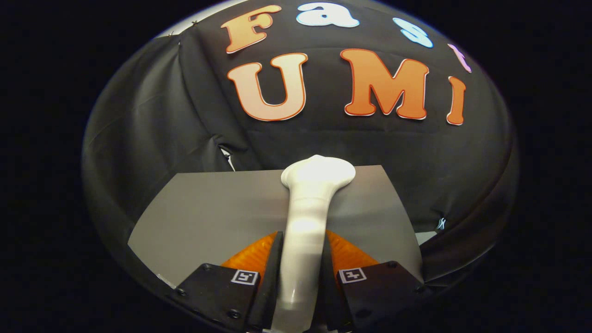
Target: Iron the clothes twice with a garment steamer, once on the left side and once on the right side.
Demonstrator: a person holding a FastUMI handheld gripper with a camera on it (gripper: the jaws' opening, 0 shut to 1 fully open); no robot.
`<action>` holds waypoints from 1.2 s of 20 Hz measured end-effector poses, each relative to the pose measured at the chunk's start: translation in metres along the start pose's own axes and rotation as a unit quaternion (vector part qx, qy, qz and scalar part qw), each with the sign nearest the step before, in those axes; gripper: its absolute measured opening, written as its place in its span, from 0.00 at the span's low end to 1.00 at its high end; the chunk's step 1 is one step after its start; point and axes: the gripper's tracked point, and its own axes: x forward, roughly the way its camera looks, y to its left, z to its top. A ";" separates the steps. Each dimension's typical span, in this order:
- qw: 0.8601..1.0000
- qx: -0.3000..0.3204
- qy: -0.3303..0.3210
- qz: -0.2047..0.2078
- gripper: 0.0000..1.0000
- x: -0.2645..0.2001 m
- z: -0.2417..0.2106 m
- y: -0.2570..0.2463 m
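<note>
Garment steamer (307, 217): one. White, glossy plastic. A slim handle runs straight forward from between the fingers and widens at its far end into a broad, rounded head; the head lies over the far edge of the grey surface, seen against the black cloth wall (152, 125). Bright glare on the head and on the middle of the handle. No cord or button can be made out from this angle.

Gripper (303, 240): one, with two fingers. The fingers are closed in on the steamer's handle, one pressing each side, leaving only the width of the handle between them. One small square marker sits on the body behind each finger, two in all.

Grey surface (208, 217): one flat, smooth, plain sheet lying below the steamer and reaching beyond the fingers to both sides. Whether it is the garment or a tabletop cannot be told. No folds or seams are visible on it.

Cloth wall: one, black, creased, standing behind the grey surface and wrapping round to both sides.
</note>
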 end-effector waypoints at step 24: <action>0.936 -0.140 -0.294 0.131 0.41 -0.285 0.006 0.047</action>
